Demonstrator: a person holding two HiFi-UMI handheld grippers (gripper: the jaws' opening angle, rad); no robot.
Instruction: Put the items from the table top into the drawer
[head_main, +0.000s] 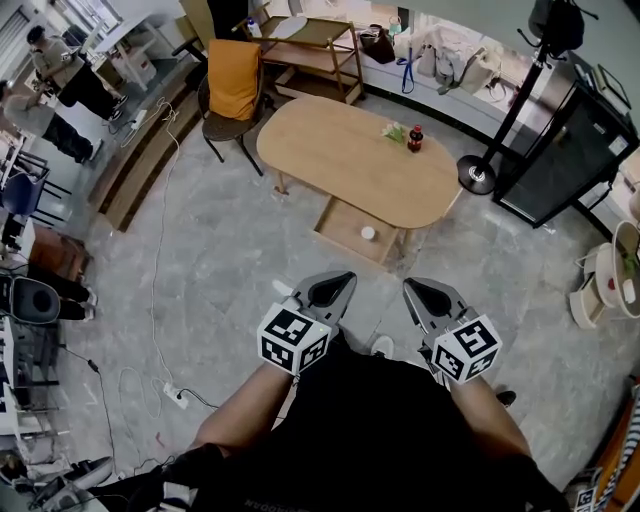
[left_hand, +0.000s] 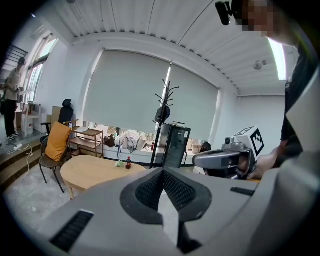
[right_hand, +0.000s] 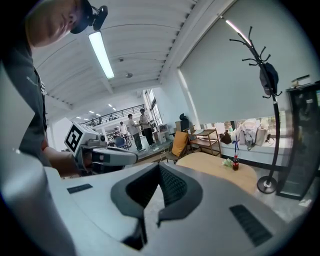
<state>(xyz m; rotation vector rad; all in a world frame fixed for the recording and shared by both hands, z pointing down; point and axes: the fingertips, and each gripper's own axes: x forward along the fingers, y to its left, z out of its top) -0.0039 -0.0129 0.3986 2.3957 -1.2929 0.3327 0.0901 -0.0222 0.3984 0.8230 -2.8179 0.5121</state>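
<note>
- My left tongs (head_main: 335, 285) and right tongs (head_main: 420, 292) are both closed with nothing between the jaws. I hold them side by side in front of me, well short of the furniture.
- The small dark cola bottle with a red label (head_main: 415, 138) stands upright near the far edge of the oval light-wood table (head_main: 340, 170). A crumpled green bundle (head_main: 394, 131) lies just beside it; I cannot tell what it is.
- The shallow wooden drawer (head_main: 345, 225) is pulled out under the table's near side, with a small white round object (head_main: 368, 233) already inside.
- Risk: if I arrive with the jaws closed, I will knock the narrow bottle over, and it could roll off that far edge.
- Risk: to reach across I have to stand at the open drawer, where I could bump it.
- Risk: the soft bundle may slip if I pinch only a corner.
- Risk: the white cable (head_main: 155, 250) trailing on the floor to my left could catch my foot.
</note>
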